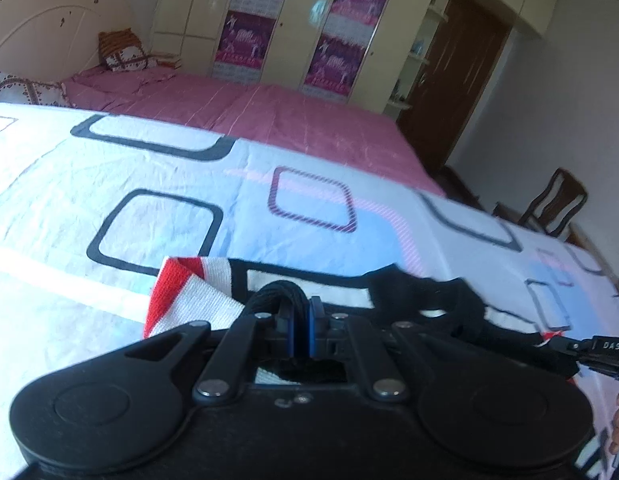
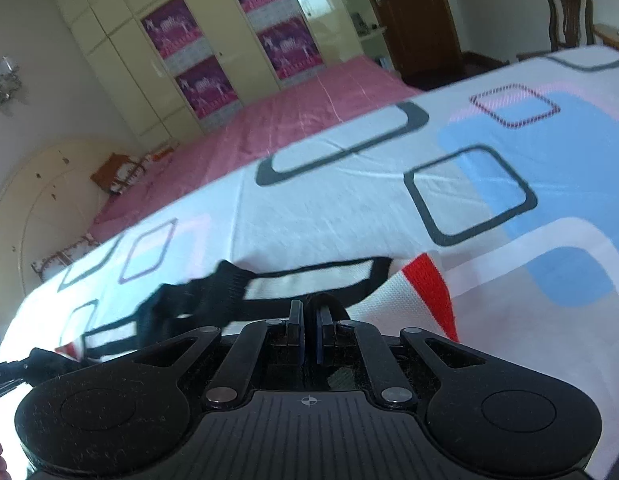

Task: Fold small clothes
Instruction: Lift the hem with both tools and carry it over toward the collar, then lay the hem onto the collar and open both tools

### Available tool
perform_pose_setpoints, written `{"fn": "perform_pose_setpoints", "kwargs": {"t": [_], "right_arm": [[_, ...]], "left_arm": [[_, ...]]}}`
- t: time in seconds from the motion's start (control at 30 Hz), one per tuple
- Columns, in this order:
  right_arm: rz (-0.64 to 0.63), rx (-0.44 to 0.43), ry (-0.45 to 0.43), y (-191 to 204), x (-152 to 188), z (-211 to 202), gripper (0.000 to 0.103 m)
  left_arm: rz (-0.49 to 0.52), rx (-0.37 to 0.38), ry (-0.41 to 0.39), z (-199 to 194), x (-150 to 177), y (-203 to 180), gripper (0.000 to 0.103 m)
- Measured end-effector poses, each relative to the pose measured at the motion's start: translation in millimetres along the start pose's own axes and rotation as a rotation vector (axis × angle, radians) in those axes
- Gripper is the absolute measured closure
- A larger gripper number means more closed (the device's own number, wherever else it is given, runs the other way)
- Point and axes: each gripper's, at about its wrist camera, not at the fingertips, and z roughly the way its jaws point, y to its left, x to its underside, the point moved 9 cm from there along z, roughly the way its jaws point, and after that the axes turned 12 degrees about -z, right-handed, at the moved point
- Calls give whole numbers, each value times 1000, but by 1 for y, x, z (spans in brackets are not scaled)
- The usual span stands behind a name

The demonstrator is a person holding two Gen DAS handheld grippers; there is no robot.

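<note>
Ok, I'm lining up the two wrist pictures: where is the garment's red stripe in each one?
Left wrist view: the red stripe sits lower left of centre, just left of the left gripper.
Right wrist view: the red stripe sits right of centre, just right of the right gripper.
Shared landmark: the pink posters on the wardrobe doors.

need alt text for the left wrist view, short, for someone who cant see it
The left claw is shut on the black edge of a small white, red and black garment held over a bed. The bed cover is white with dark rounded squares. Behind it are a pink sheet, a cream wardrobe with purple posters and a wooden chair.
</note>
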Motion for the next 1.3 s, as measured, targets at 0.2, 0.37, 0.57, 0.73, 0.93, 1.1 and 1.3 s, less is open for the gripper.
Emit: {"fn": "perform_pose_setpoints", "kwargs": {"t": [0.2, 0.37, 0.57, 0.73, 0.93, 1.1, 1.3], "right_arm": [[63, -29, 4, -12, -8, 14, 98], [43, -19, -42, -19, -20, 8, 65], [-52, -49, -57, -16, -28, 6, 31], [-99, -67, -46, -12, -19, 9, 31], [-114, -69, -60, -14, -23, 6, 31], [-200, -75, -6, 1, -8, 24, 39], [-233, -92, 44, 9, 0, 41, 66]], "left_arm": [[11, -70, 9, 15, 1, 7, 84], [-8, -46, -21, 0, -12, 13, 64], [91, -9, 8, -6, -7, 10, 62], [97, 16, 23, 0, -1, 7, 62], [86, 22, -35, -18, -18, 19, 52], [150, -7, 61, 12, 2, 14, 54], [156, -43, 61, 32, 10, 20, 83]]}}
